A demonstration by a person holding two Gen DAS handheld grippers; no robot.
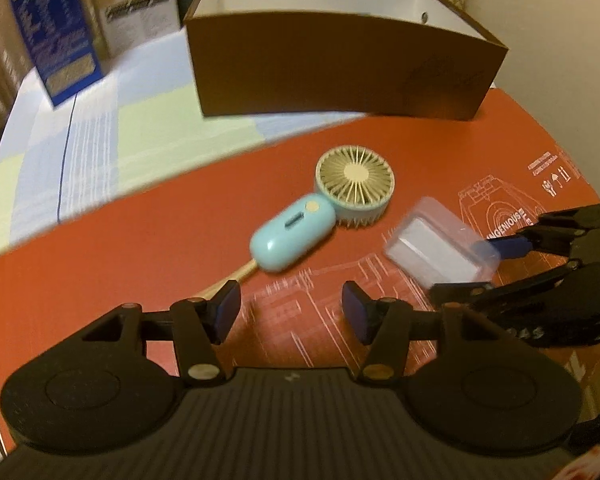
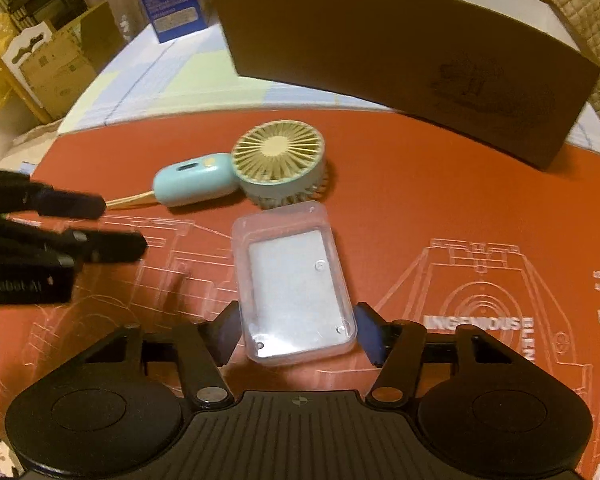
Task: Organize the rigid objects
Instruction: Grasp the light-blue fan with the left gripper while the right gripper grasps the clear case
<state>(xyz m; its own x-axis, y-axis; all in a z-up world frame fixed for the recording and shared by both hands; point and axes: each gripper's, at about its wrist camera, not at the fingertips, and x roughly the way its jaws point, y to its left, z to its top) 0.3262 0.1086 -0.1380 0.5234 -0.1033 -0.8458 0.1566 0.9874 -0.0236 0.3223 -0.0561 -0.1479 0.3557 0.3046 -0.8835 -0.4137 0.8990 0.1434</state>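
The right tool (image 2: 296, 330) straddles the near end of a clear plastic case (image 2: 294, 284), one pad on each long side. The pads sit against or just beside the case walls; whether they press firmly cannot be told. In the left wrist view the case (image 1: 440, 246) appears blurred and tilted, with the right tool (image 1: 476, 268) on either side of it, so it may already be off the red mat (image 1: 140, 248)

The left tool (image 1: 290, 312) is spread and empty, hovering above the mat just near of the handheld fan (image 1: 320, 216). The fan lies flat, head toward the far side, handle toward the near left, with a thin wooden stick (image 2: 130, 200) at the handle end. The open brown box (image 1: 340, 72) stands at the far side of the bench (image 1: 100, 128), the likely destination for both items

Hazards from this position:

1. Slip. The case is smooth and gripped only at one end. The unsupported far end can swing down and pull out of the pads
2. Crushing. Thin clear walls can flex or pop open under excess squeeze, spilling the white contents
3. Collision. Both tools work close together; the left tool reaching for the fan may cross the path of the right tool
4. Box wall. The near wall is tall. A low carry would strike the rim and could push the box away
5. Fan grasp. The rounded handle can roll out from between the pads if pinched off centre
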